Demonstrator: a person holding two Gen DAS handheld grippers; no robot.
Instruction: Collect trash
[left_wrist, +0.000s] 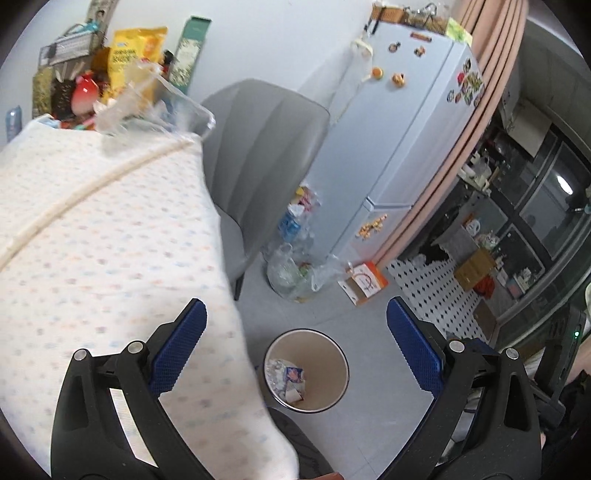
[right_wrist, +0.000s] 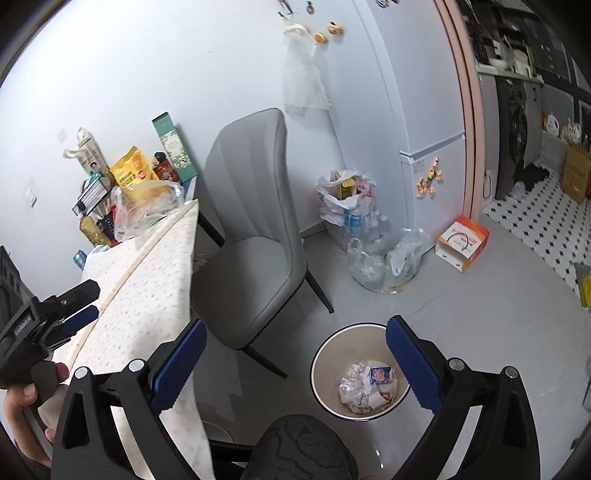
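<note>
A round beige waste bin (left_wrist: 334, 384) stands on the grey floor beside the table, with crumpled paper and wrappers (left_wrist: 286, 378) at its bottom. It also shows in the right wrist view (right_wrist: 325, 354), its trash (right_wrist: 367, 386) visible inside. My left gripper (left_wrist: 295, 332) is open and empty, hovering over the table edge above the bin. My right gripper (right_wrist: 295, 343) is open and empty, above the bin. The left gripper also shows in the right wrist view (right_wrist: 79, 302) at the left, held over the table.
A table with a dotted cloth (left_wrist: 92, 229) carries snack bags and a clear plastic container (left_wrist: 155, 107) at its far end. A grey chair (right_wrist: 255, 221), plastic bags of bottles (right_wrist: 384, 258), an orange-white box (right_wrist: 461, 242) and a white fridge (right_wrist: 406, 92) stand nearby.
</note>
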